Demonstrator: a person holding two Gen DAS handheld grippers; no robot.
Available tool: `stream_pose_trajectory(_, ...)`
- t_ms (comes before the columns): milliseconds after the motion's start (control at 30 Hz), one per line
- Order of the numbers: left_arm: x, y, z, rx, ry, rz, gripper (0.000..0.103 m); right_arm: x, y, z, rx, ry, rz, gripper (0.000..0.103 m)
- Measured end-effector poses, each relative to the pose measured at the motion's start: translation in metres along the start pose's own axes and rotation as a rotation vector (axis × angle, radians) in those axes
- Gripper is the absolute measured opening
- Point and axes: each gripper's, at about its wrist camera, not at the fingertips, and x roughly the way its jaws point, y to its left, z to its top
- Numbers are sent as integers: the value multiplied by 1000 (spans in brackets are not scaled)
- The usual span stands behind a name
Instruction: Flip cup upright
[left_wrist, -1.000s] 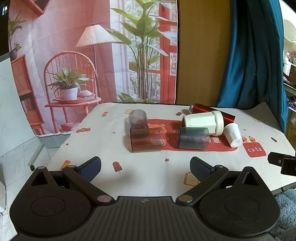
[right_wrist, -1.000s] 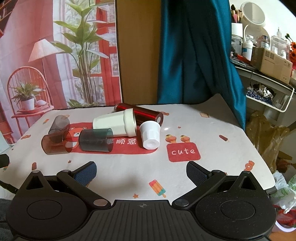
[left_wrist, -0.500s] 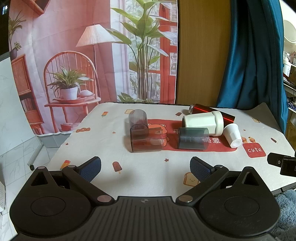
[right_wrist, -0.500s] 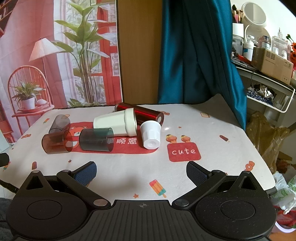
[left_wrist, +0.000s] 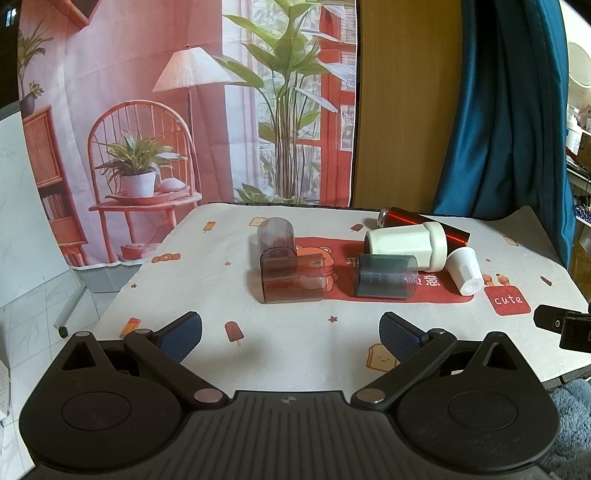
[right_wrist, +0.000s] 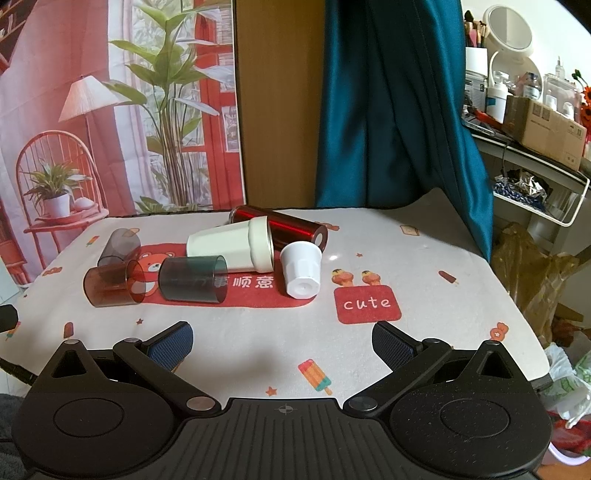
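Several cups lie on their sides on the table: a brown clear cup (left_wrist: 291, 280) (right_wrist: 112, 282), a grey clear cup (left_wrist: 276, 237) (right_wrist: 119, 242) behind it, a dark teal clear cup (left_wrist: 384, 276) (right_wrist: 192, 278), a cream cup (left_wrist: 404, 244) (right_wrist: 231, 245), a small white cup (left_wrist: 464, 270) (right_wrist: 301, 273) and a red metallic cylinder (left_wrist: 424, 222) (right_wrist: 284, 226). My left gripper (left_wrist: 290, 332) is open and empty, in front of the brown cup. My right gripper (right_wrist: 282, 341) is open and empty, in front of the white cup.
The table (left_wrist: 295, 339) has a white patterned cloth with a red mat (right_wrist: 367, 303). A printed backdrop and a blue curtain (right_wrist: 399, 110) hang behind. A cluttered shelf (right_wrist: 535, 155) stands at the right. The right gripper's side (left_wrist: 565, 326) shows at the left wrist view's right edge.
Both grippers stay open and nearly still; the view shifts only slightly. The cups have not moved.
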Motion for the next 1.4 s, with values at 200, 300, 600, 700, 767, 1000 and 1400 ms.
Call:
stream_pose_trajectory(200,0,0,0,1,0,-1,103,0,0,0,0,0,0,103)
stream_pose_trajectory(300,0,1,0,0,0,-2,103,0,0,0,1,1,-1,103)
stream_pose_trajectory(600,3,2,-3,-1,8,-3,103,3,-3,-1,11,6,-4,103)
stream_pose_trajectory(700,6,1,-3,-2,19,-2,103,6,-4,-1,15,12,-6,103)
stream_pose_trajectory(767,8,2,-3,-4,26,-2,103,7,-4,-1,16,11,-9,103)
stream_pose_trajectory(1000,24,14,8,-23,44,-8,103,22,-5,9,23,6,9,103)
stream_pose_trajectory(1400,57,48,91,71,-147,77,103,60,1,34,21,-41,28,103)
